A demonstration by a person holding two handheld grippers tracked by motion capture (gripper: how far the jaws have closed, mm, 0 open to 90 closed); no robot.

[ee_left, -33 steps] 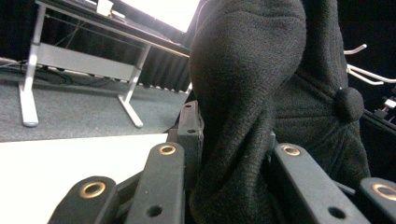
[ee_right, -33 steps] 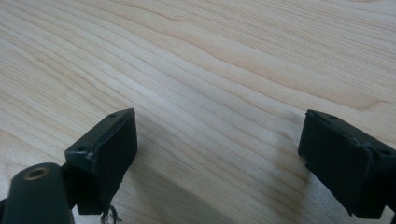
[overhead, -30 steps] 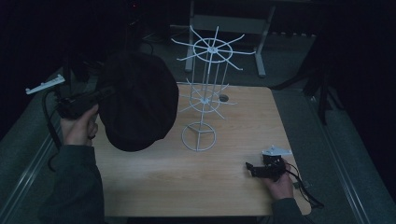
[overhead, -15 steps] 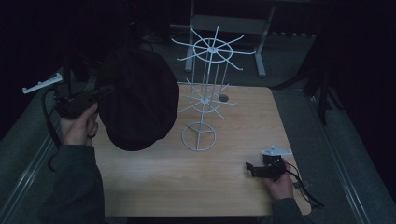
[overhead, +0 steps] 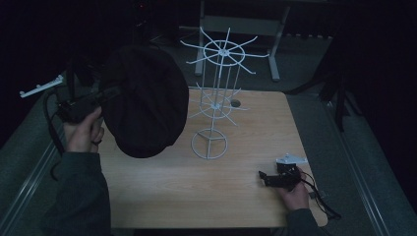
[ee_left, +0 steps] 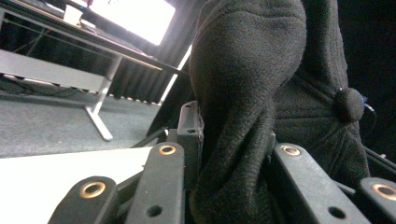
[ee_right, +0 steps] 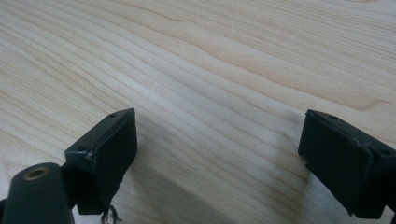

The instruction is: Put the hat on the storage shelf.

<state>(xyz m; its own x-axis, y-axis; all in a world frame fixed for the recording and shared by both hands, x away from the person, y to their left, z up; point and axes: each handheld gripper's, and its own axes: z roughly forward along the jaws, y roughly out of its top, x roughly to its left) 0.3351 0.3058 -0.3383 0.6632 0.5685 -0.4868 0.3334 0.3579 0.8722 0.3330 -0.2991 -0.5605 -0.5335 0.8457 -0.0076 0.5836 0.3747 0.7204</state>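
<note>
A black knit hat (overhead: 145, 101) hangs in the air over the table's left side, held up by my left gripper (overhead: 105, 94), which is shut on its edge. In the left gripper view the hat's fabric (ee_left: 252, 107) is pinched between the two black jaws, and a small button (ee_left: 349, 104) tops its crown. A white wire display stand (overhead: 216, 98) with spoked tiers stands on the wooden table (overhead: 196, 191), just right of the hat. My right gripper (overhead: 265, 178) rests low on the table near the front right, open, with bare wood (ee_right: 215, 93) between its fingers (ee_right: 109, 149).
A dark round mark (overhead: 235, 103) sits on the table behind the stand. Grey table legs (overhead: 275, 49) and dark floor lie beyond the far edge. A cable (overhead: 319, 196) trails from the right gripper toward the table's right corner.
The hat and the left gripper have shifted slightly left and up. The right gripper has stayed in place.
</note>
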